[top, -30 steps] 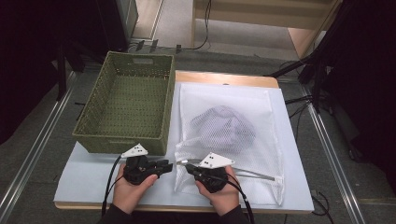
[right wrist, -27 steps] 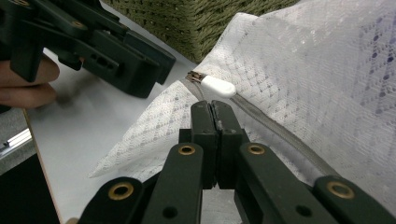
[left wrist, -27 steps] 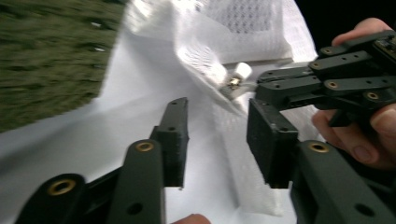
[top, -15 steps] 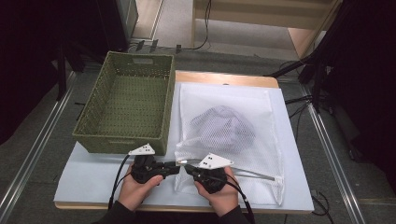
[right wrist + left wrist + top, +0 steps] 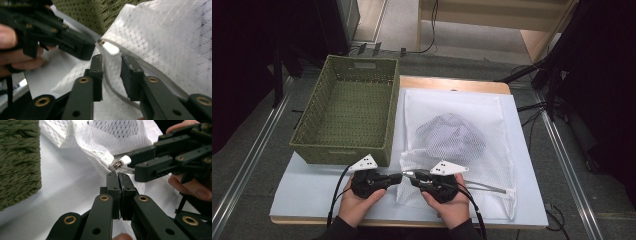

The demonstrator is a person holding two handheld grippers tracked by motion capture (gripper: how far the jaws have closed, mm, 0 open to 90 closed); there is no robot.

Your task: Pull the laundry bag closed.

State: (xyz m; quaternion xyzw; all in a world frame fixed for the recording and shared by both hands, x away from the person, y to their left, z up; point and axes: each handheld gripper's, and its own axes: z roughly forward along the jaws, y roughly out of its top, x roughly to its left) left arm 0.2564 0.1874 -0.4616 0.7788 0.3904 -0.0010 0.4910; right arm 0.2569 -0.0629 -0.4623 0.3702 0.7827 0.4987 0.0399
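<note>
A white mesh bag [image 5: 499, 120] lies on the table with a grey patterned garment [image 5: 452, 135] inside it. Both grippers meet at its near left corner. My left gripper [image 5: 118, 173] has just been closing and its jaws now stand shut, pinching the bag's edge right below the zipper slider [image 5: 116, 165]. My right gripper [image 5: 112, 58] has just been opening. Its jaws stand apart on either side of the zipper tape, with the white pull tab [image 5: 111, 48] lying loose just beyond the tips. In the high view the left gripper [image 5: 398, 177] and right gripper [image 5: 410, 175] sit tip to tip.
A green woven basket [image 5: 342, 152] stands at the left of the bag, close behind the left gripper. The white table top [image 5: 309, 192] ends just under the person's hands. Cables and dark stands lie on the floor beyond the far and right edges.
The left gripper has edged right, up to the right gripper's tips at the bag's corner. The right hand has stayed where it was.
</note>
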